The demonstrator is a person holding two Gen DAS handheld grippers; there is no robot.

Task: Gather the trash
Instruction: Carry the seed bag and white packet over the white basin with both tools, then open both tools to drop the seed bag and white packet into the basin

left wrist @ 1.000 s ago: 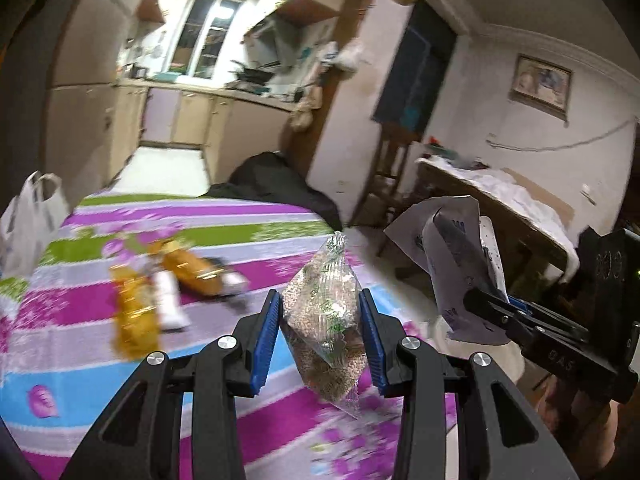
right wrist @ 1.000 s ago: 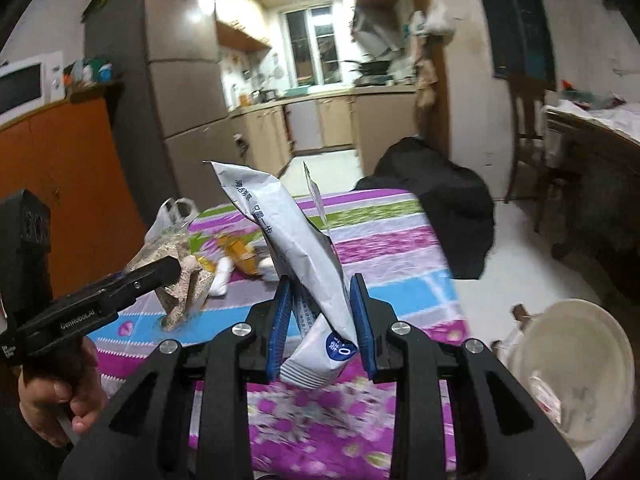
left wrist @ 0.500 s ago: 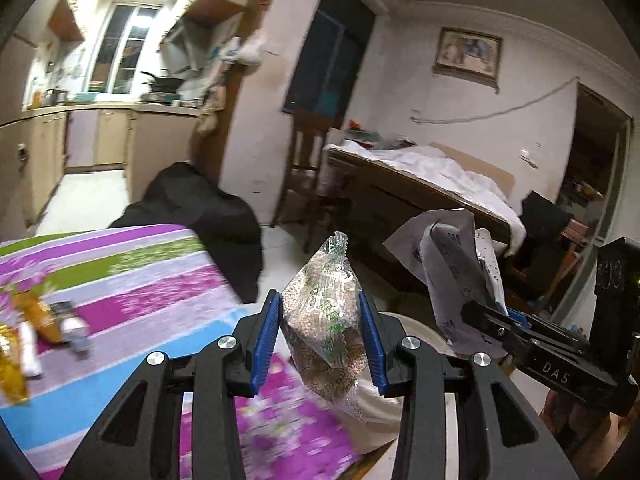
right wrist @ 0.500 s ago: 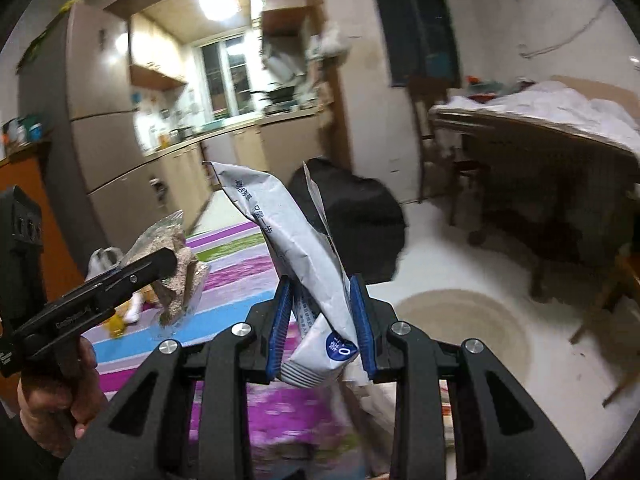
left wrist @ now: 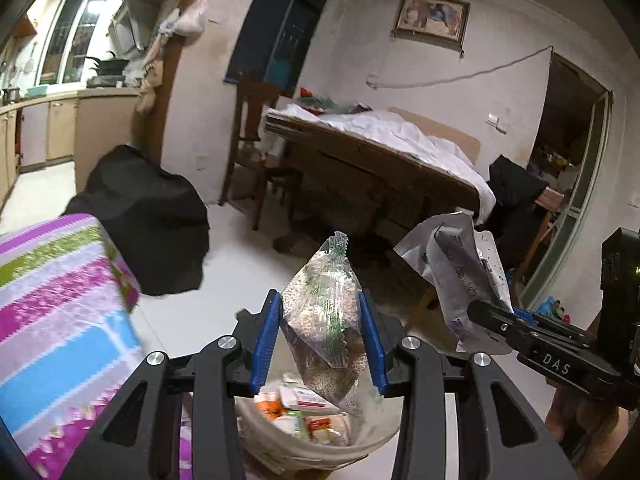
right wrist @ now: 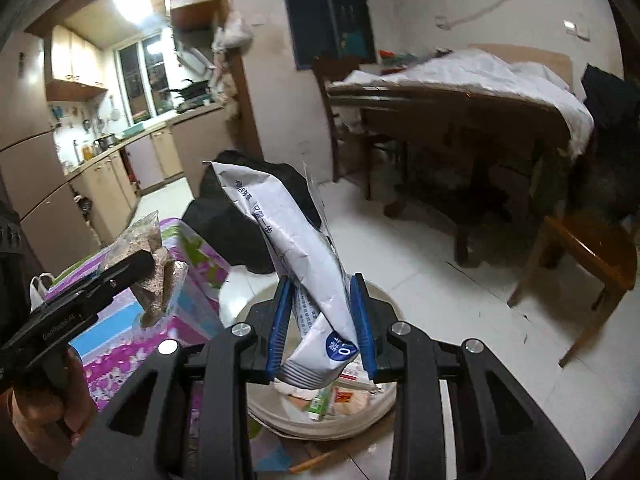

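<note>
My left gripper (left wrist: 320, 340) is shut on a clear plastic bag of pale grains (left wrist: 326, 320), held upright over a cream trash bin (left wrist: 260, 438) on the floor. Several wrappers lie inside the bin. My right gripper (right wrist: 322, 328) is shut on a white and blue crumpled pouch (right wrist: 296, 256), which stands above the same bin (right wrist: 372, 412). In the left wrist view the right gripper (left wrist: 500, 328) and its pouch (left wrist: 460, 264) show at the right. From the right wrist camera the left gripper (right wrist: 132, 272) with the grain bag (right wrist: 156, 264) shows at the left.
The table with the striped purple, green and blue cloth (left wrist: 52, 304) ends just left of the bin. A black bag (left wrist: 148, 216) lies on the floor behind it. A wooden table under a white sheet (left wrist: 392, 140), a chair (left wrist: 256, 152) and a wooden stool (right wrist: 588, 256) stand on the white tiled floor.
Both grippers swung to the right, off the striped table, and now hang over the trash bin. Each has kept its bag. The litter on the table has left the view.
</note>
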